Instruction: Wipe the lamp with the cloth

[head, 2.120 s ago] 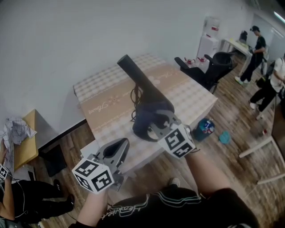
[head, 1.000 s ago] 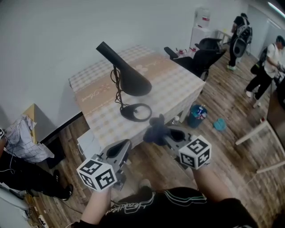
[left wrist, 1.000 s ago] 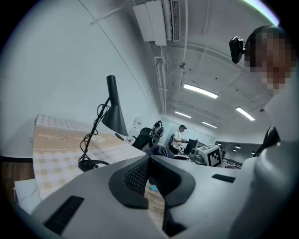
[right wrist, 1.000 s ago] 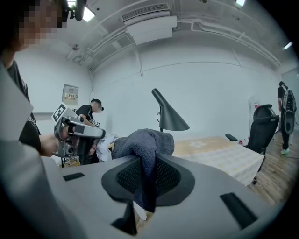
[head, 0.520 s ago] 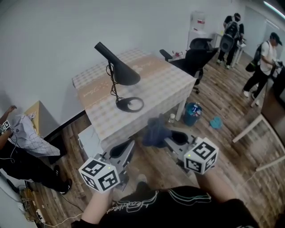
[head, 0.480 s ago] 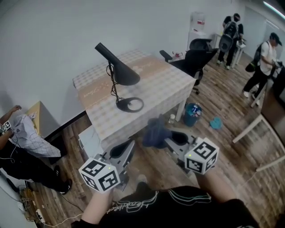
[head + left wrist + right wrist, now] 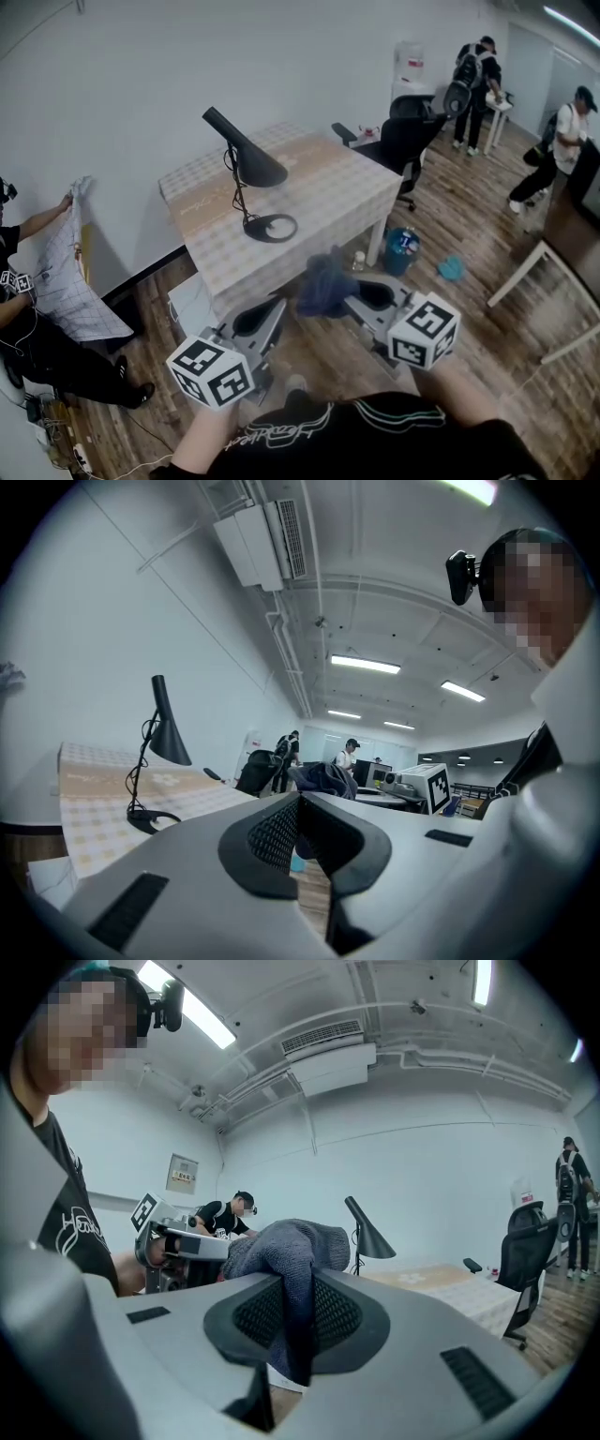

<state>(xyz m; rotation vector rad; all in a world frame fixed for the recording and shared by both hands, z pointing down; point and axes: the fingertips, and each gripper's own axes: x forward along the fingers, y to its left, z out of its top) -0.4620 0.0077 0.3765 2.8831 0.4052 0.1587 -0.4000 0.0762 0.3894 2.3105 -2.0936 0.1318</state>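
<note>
A black desk lamp (image 7: pixel 246 165) stands upright on the checked table (image 7: pixel 337 187), its round base (image 7: pixel 270 227) near the front edge. My right gripper (image 7: pixel 342 298) is shut on a dark blue cloth (image 7: pixel 324 279), held in the air short of the table. The cloth (image 7: pixel 291 1251) bunches above the jaws in the right gripper view, with the lamp (image 7: pixel 368 1230) beyond it. My left gripper (image 7: pixel 272 317) is shut with nothing in it, low and left of the cloth. In the left gripper view the lamp (image 7: pixel 161 733) is far left and the cloth (image 7: pixel 323 780) is straight ahead.
A black office chair (image 7: pixel 403 141) stands at the table's right corner. A blue bin (image 7: pixel 401 248) and a teal rag (image 7: pixel 450 269) are on the wood floor. A person (image 7: pixel 37 309) at left holds a checked sheet. Other people stand at the back right.
The cloth and right gripper have come off the lamp's base and pulled back from the table. The view has backed away, and the lamp now stands further off.
</note>
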